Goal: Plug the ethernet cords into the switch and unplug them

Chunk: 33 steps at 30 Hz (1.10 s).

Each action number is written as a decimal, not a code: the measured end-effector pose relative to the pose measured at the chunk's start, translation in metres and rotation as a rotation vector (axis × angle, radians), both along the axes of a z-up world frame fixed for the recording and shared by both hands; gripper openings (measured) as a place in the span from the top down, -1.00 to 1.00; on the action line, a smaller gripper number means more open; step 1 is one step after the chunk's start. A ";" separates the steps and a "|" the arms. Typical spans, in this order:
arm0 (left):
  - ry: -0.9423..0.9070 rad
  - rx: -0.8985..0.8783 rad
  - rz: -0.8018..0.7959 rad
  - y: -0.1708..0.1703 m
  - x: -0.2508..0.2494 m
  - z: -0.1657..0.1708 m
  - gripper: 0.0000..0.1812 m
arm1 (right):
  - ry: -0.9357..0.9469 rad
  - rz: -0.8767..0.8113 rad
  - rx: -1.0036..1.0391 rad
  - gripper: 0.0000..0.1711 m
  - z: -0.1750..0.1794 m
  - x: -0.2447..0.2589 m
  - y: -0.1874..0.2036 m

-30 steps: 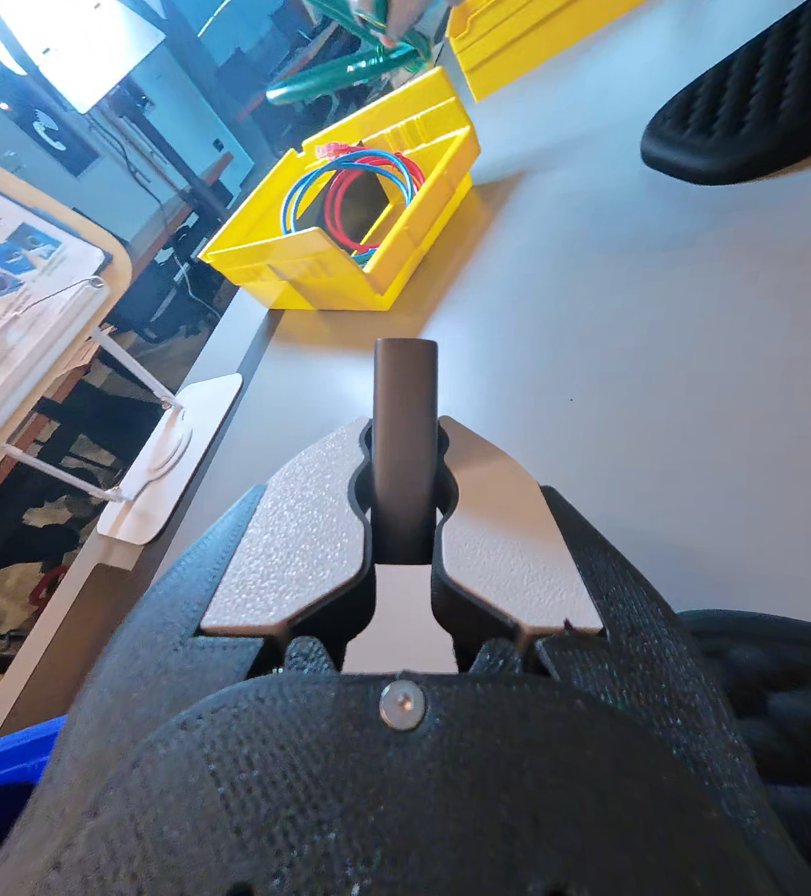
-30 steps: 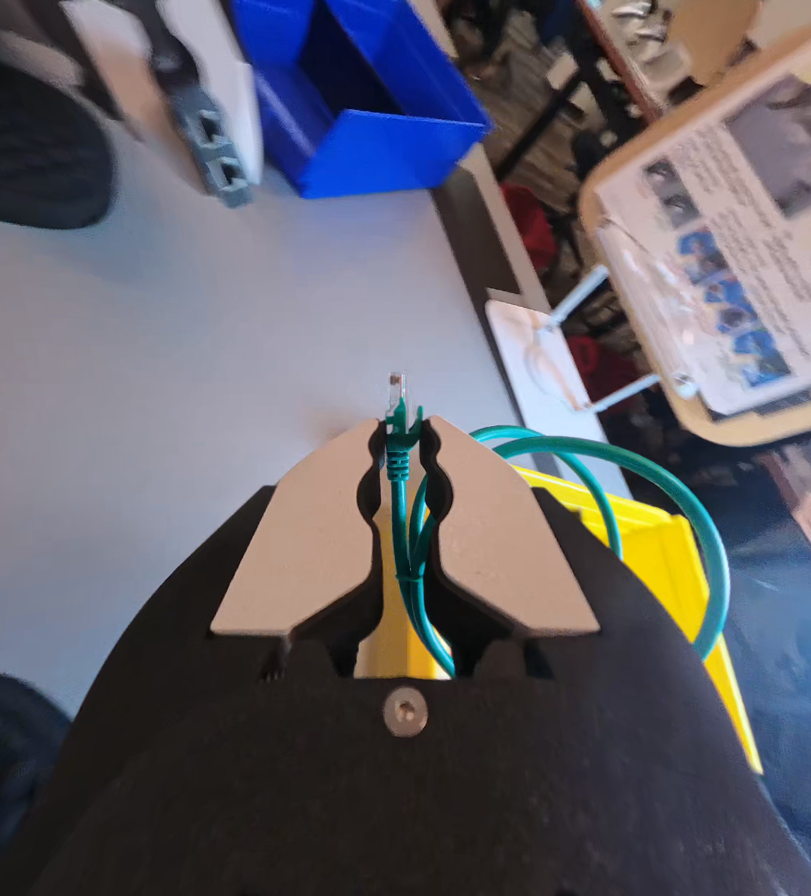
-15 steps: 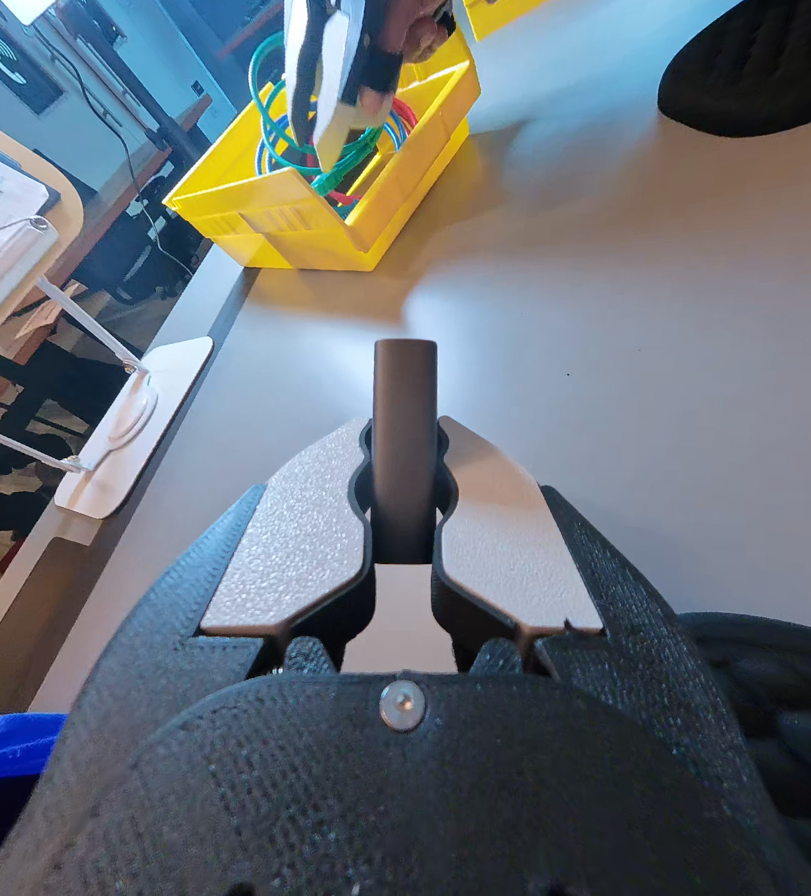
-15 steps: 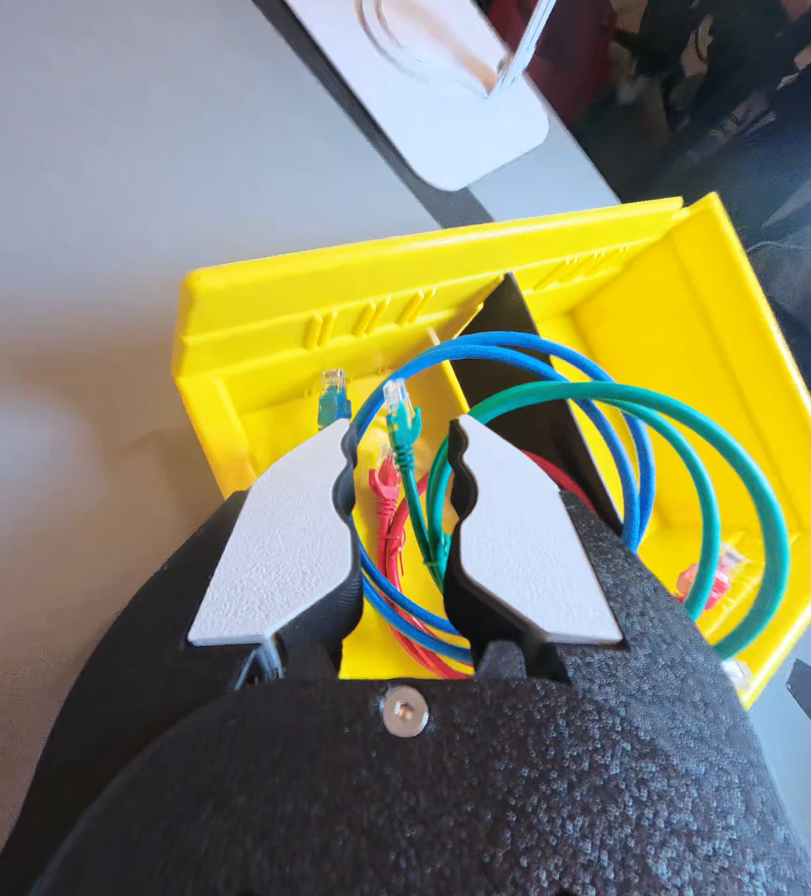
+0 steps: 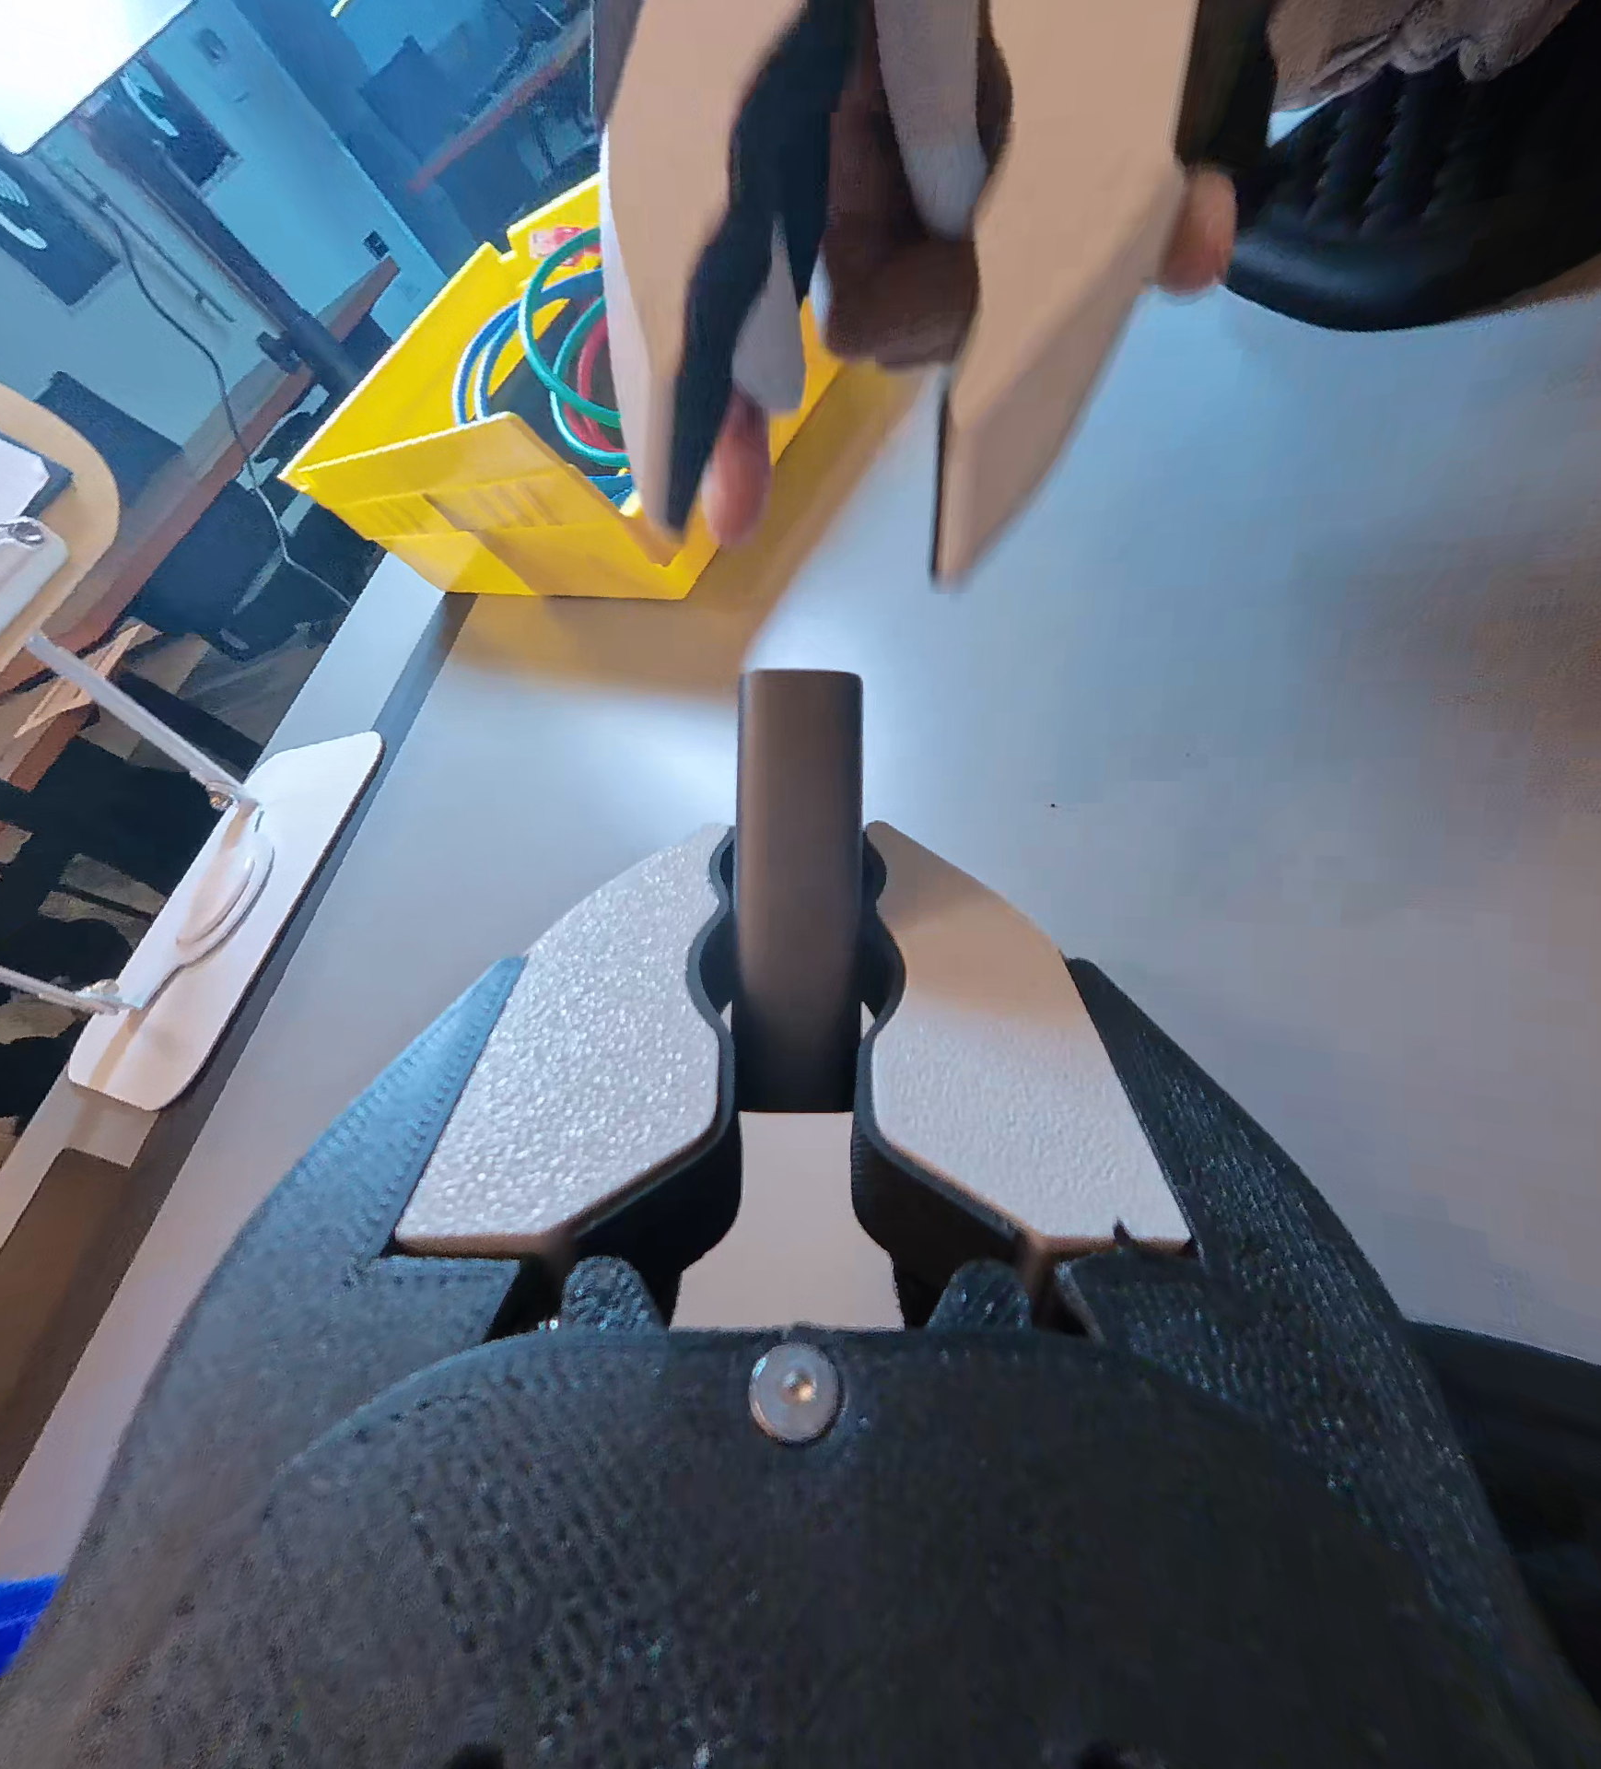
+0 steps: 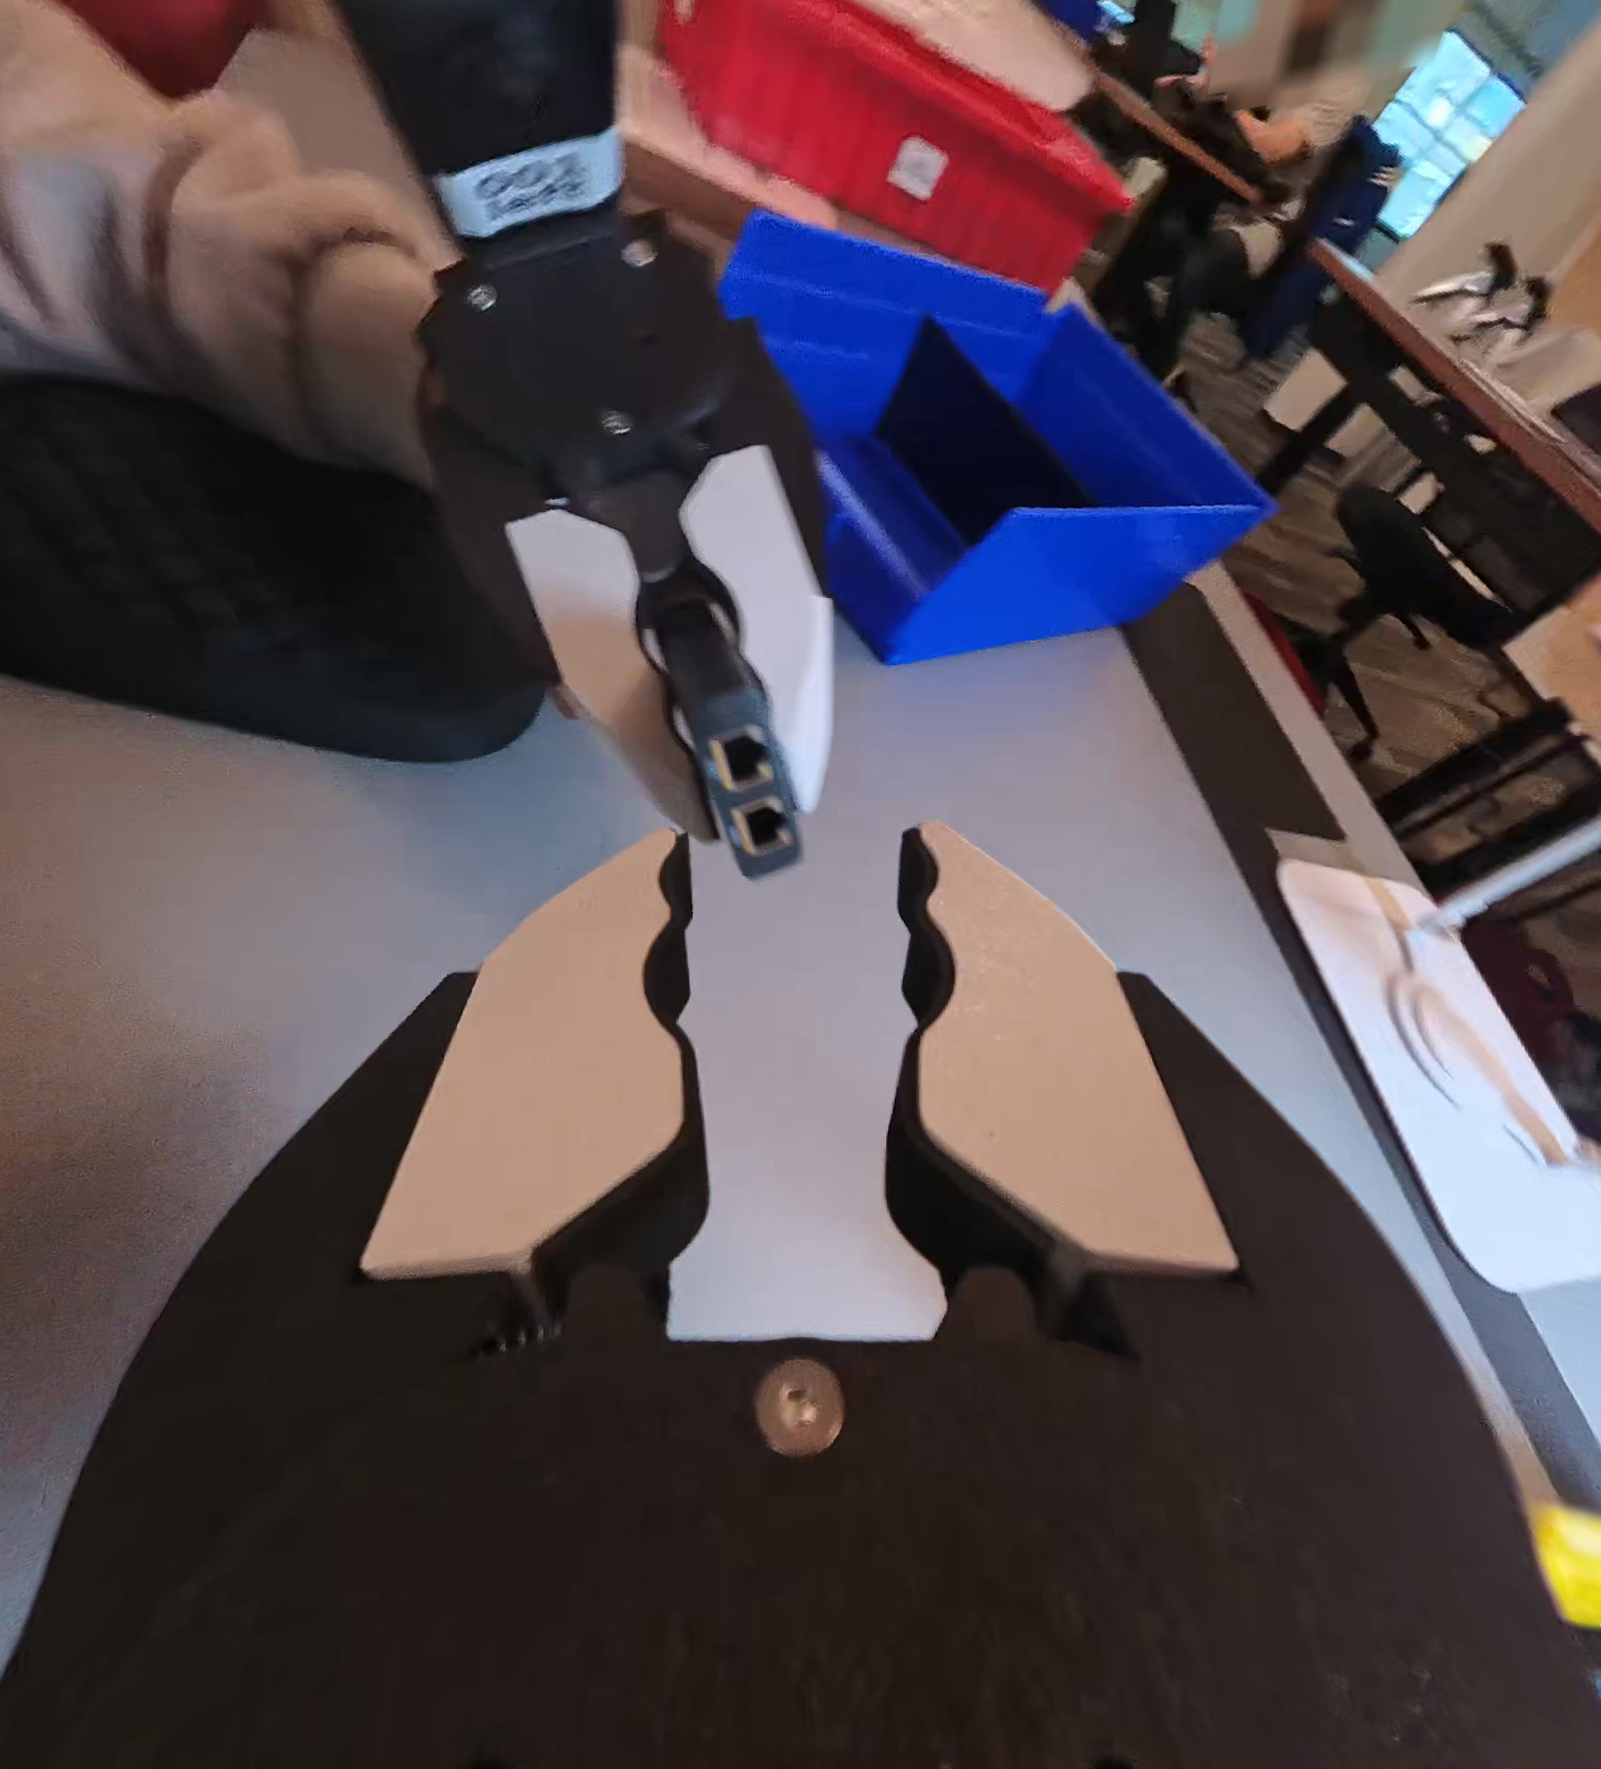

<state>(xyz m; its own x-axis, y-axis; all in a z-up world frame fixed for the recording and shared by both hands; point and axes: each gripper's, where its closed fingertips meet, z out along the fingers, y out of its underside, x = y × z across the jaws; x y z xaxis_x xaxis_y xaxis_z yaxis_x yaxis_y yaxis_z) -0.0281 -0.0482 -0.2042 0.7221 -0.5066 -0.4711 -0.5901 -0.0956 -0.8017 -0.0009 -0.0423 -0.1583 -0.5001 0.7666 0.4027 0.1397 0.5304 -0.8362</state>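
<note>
My left gripper (image 5: 799, 847) is shut on a slim black switch (image 5: 799, 766) that sticks out ahead of its fingers over the grey table (image 5: 1256, 766). In the right wrist view the left gripper (image 6: 747, 799) holds the switch (image 6: 751, 814) with two ports facing me. My right gripper (image 6: 792, 847) is open and empty, just short of the switch's port end. It shows blurred in the left wrist view (image 5: 811, 550), above the switch. Green (image 5: 553, 316), blue and red ethernet cords lie coiled in a yellow bin (image 5: 510, 517) at the table's far left edge.
A blue bin (image 6: 1045, 574) stands behind the left gripper, with a red bin (image 6: 873, 124) farther back. A black woven pad (image 6: 155, 555) lies at the left. A white stand base (image 6: 1447, 1082) sits on the table's edge, and also shows in the left wrist view (image 5: 222, 919). The tips of one gripper are about 6 cm away from the tips of the other.
My right gripper opened and let the green cord go into the yellow bin, then swung away from the bin to face the switch. My left gripper kept hold of the switch.
</note>
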 end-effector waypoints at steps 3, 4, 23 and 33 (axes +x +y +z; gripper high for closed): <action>0.045 -0.004 -0.021 0.000 0.009 -0.004 0.77 | -0.011 0.043 0.095 0.50 -0.024 -0.013 -0.025; 0.059 -0.010 -0.028 -0.001 0.011 -0.007 0.77 | 0.002 0.056 0.100 0.56 -0.027 -0.015 -0.030; 0.479 0.178 -0.060 -0.002 0.022 -0.012 0.76 | -0.258 0.147 -0.300 0.33 -0.035 0.024 -0.009; 0.769 0.325 -0.176 -0.010 0.052 -0.019 0.76 | -0.477 0.166 -0.174 0.23 -0.080 0.026 -0.031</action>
<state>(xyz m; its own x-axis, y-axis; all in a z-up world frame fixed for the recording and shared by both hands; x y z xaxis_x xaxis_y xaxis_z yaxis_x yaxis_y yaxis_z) 0.0235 -0.0581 -0.2235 0.0657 -0.3362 -0.9395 -0.9663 0.2136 -0.1440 0.0255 -0.0729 -0.2384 -0.7169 0.6968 -0.0250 0.4521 0.4373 -0.7775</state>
